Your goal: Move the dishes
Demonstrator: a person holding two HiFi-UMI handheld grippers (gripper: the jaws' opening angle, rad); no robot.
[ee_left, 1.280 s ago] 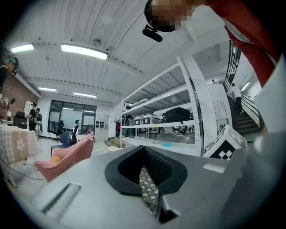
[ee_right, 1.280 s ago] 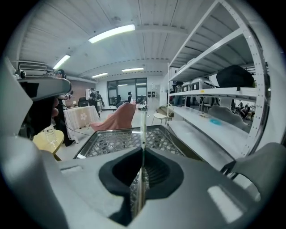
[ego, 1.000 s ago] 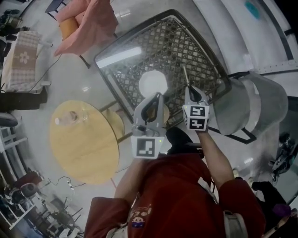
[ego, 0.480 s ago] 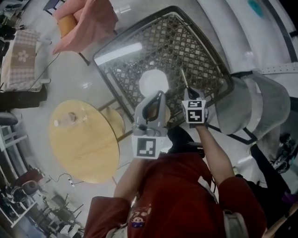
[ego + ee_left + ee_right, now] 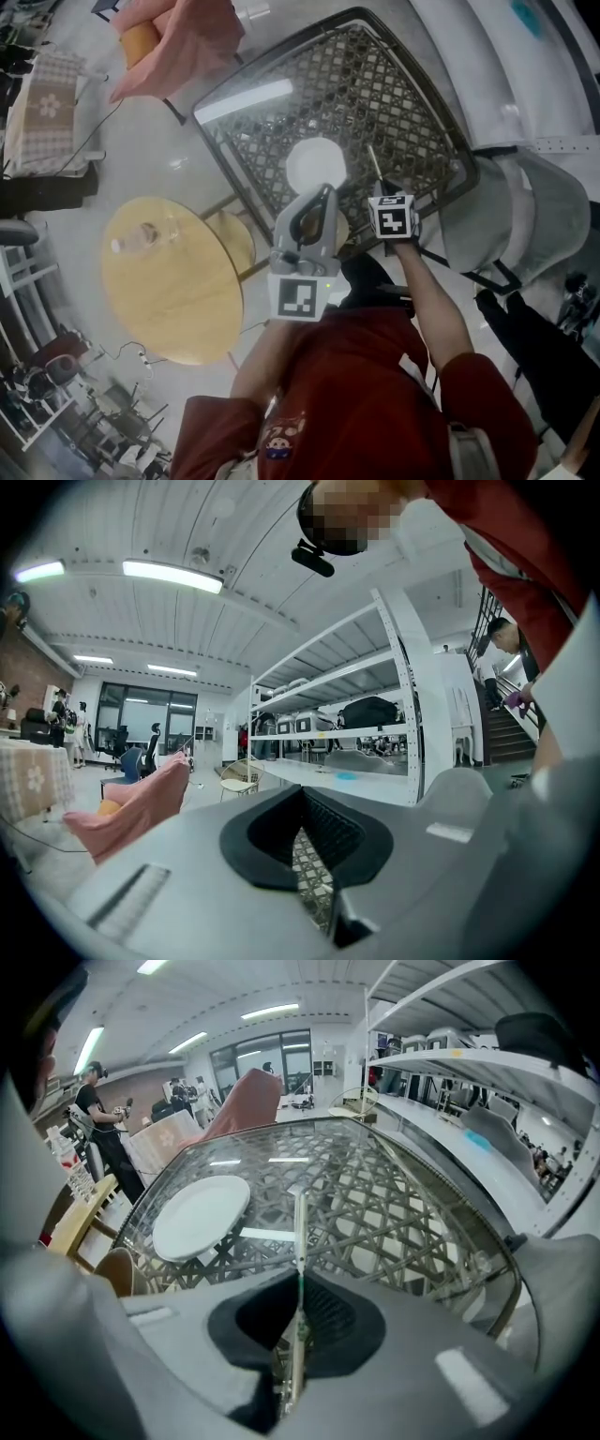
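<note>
Glass over a dark lattice is making up the tabletop (image 5: pixel 394 103) in the head view, w/ a round wooden table (image 5: pixel 169 281) sitting lower left, a grey chair (image 5: pixel 525 220) at right and a pink cloth (image 5: pixel 178 37) hanging top left. One white plate (image 5: pixel 315 164) is lying flat near the tabletop's near edge, nothing on it. Both grippers are hovering over that edge. The left gripper (image 5: pixel 322 194) is sitting just below the plate in the pic. The right gripper (image 5: pixel 382 187) is beside it, w/ a thin utensil (image 5: pixel 373 161) sticking out ahead of its tips toward the glass.

Left gripper view: jaws are pressing fully together w/ nothing betw. them. The gripper is pointing roughly level, so it is looking past the tabletop at white shelving (image 5: pixel 347 714) and the pink cloth. Probably it is just waiting out of the way, since it is carrying nothing.

Right gripper view: jaws are clamping near-closed on the utensil's handle end (fork, spoon or chopstick, can't tell, the far end is too slim). The utensil is running straight out along the gripper's line. The gripper is tilting steeply down at the glass, w/ the utensil's far tip hanging over the lattice to the right of the plate and apart from it. That tilt, I'd judge, is for laying the utensil on the tabletop beside the plate. Whether the tip is touching the glass yet, can't tell.
</note>
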